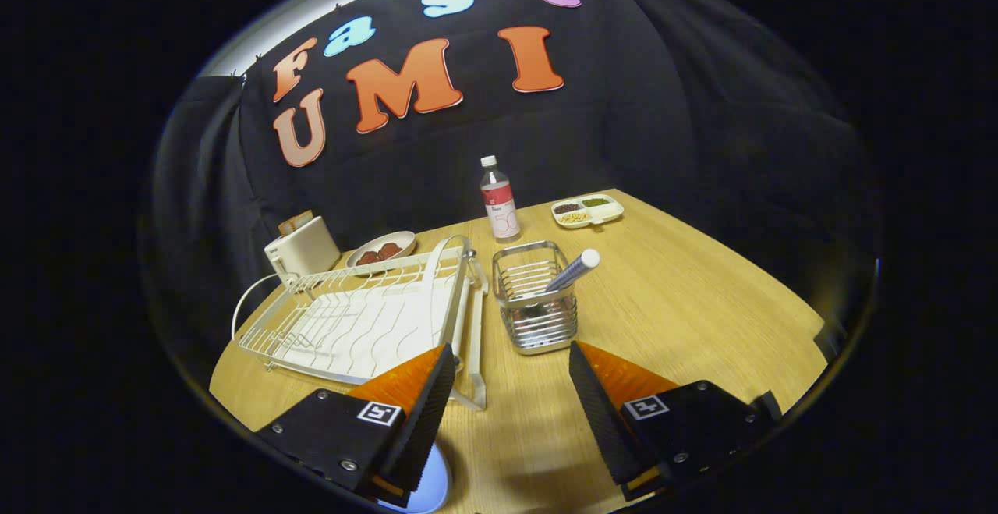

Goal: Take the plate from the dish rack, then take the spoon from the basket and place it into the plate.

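My gripper (511, 352) is open above the wooden table, with nothing between its fingers. Just ahead of the fingertips stands a metal wire basket (524, 274). A spoon (573, 271) sits in it, its bluish-grey handle leaning out to the right. The white dish rack (366, 319) lies left of the basket, beyond the left finger, with no dishes in its slots. A pale bluish-white plate (438, 484) lies on the table under the left finger, mostly hidden by it.
Behind the basket stands a clear bottle (499, 200) with a red label. A divided white tray (588, 210) of beans is at the back right. A white toaster (301, 249) and a dish of red food (381, 251) sit behind the rack.
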Tool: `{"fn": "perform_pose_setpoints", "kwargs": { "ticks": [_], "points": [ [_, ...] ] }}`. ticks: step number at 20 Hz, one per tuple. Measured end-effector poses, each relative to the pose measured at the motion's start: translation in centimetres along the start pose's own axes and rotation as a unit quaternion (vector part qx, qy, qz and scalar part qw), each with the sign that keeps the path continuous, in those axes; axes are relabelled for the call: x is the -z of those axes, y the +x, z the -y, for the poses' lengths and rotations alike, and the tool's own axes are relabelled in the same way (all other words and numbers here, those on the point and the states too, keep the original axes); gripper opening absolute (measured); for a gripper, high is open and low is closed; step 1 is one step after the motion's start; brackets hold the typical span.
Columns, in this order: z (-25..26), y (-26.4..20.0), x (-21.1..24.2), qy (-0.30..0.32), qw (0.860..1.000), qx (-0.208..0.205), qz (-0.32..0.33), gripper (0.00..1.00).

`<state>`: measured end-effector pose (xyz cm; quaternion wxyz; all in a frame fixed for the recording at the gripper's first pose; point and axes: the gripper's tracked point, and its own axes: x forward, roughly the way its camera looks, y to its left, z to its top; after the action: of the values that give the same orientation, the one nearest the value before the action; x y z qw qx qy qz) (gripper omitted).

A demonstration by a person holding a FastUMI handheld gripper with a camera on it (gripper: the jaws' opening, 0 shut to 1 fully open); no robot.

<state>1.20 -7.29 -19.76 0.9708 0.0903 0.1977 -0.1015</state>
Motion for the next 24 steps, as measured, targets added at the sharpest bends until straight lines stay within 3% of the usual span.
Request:
{"fn": "perform_pose_setpoints", "kwargs": {
  "ticks": [4,6,8,9,11,17,21,24],
  "points": [
    [2.2,1.9,-3.4,-0.005,0.999,0.028,0.045,0.87],
    [2.6,2.9,-3.7,-0.007,0.998,0.035,0.052,0.79],
    [2.5,3.5,-3.7,-0.015,0.998,0.039,0.053,0.67],
    [2.7,3.8,-3.7,-0.023,0.997,0.045,0.053,0.55],
    [2.8,4.2,-3.9,-0.031,0.997,0.05,0.054,0.4],
    [0.9,4.5,-4.2,0.001,0.998,0.013,0.059,0.14],
    [-0.4,3.3,-5.7,0.016,0.997,-0.014,0.076,0.08],
    [0.0,1.0,-7.4,0.0,0.995,-0.003,0.095,0.08]
  ]
}}
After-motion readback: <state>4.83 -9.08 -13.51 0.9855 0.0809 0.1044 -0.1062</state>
